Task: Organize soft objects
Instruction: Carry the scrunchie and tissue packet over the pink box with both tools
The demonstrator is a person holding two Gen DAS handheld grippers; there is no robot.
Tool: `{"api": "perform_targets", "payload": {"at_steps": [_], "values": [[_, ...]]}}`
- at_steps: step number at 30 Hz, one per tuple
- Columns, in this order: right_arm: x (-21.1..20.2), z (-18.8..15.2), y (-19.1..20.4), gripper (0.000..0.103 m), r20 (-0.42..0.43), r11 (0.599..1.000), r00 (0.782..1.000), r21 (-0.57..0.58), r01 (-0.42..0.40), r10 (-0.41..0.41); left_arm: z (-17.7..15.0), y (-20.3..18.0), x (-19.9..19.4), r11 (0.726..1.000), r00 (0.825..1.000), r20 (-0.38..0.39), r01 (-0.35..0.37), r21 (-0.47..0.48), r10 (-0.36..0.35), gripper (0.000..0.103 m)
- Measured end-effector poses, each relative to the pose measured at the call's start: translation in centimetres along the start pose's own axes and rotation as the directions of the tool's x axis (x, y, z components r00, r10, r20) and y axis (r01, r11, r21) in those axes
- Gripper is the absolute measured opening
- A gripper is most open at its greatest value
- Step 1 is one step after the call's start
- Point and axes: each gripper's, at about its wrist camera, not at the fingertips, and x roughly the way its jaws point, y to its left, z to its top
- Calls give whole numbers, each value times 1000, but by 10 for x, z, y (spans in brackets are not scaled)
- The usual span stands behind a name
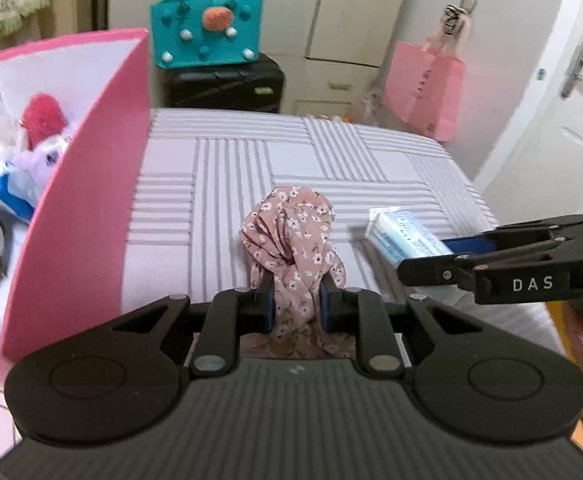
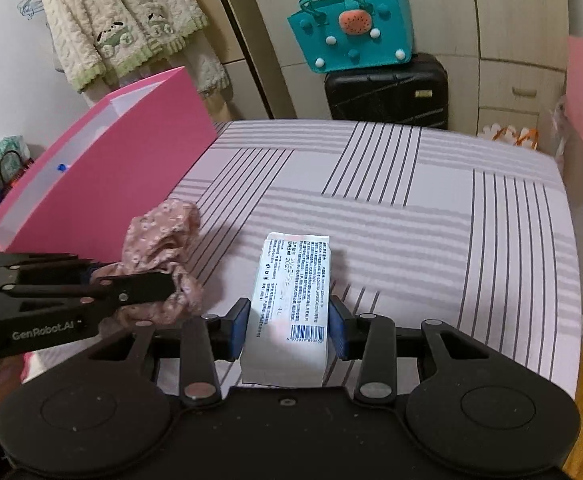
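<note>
My left gripper is shut on a bunched pink floral cloth, lifted just above the striped bed. To its left stands a pink box holding plush toys and a blue-white pack. In the right wrist view, my right gripper has its blue pads pressed on both sides of a white tissue pack with blue print. The left gripper with the cloth shows at the left there, in front of the pink box. The right gripper and tissue pack appear at the right of the left wrist view.
Beyond the bed, a teal felt bag sits on a black suitcase. A pink paper bag hangs by the white door. A cream sweater hangs behind the box. The bed's far half is bare sheet.
</note>
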Motion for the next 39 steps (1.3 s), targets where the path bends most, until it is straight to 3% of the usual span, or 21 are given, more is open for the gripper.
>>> {"api": "perform_targets", "payload": {"at_steps": [6,11,15,19,23,33,39], "values": [[-19,-16,13,46,-34,996,996,41,-77,78,-13,-4,-19,995,994,-65,89,40,-86,20],[-35,-19,32,46,-47,994,993,21,-110,111,-18,-7,-50,986,992,-50,119,120,-114,20],[-48,-17,51,46,-52,989,988,-4,-148,148,-19,-1,-75,976,983,-75,174,130,-166,20],[-59,-12,70,46,-71,979,978,-26,-200,198,-17,10,-100,973,982,-76,180,142,-171,20],[-70,-6,92,46,-63,978,979,-60,-199,196,-16,26,-122,974,983,-69,178,138,-170,20],[-81,12,140,46,-117,964,965,-103,-245,233,-8,82,-170,984,981,-80,178,29,-176,20],[-83,25,171,46,-111,949,961,-162,-270,255,6,101,-197,989,992,-26,123,86,-122,20]]}}
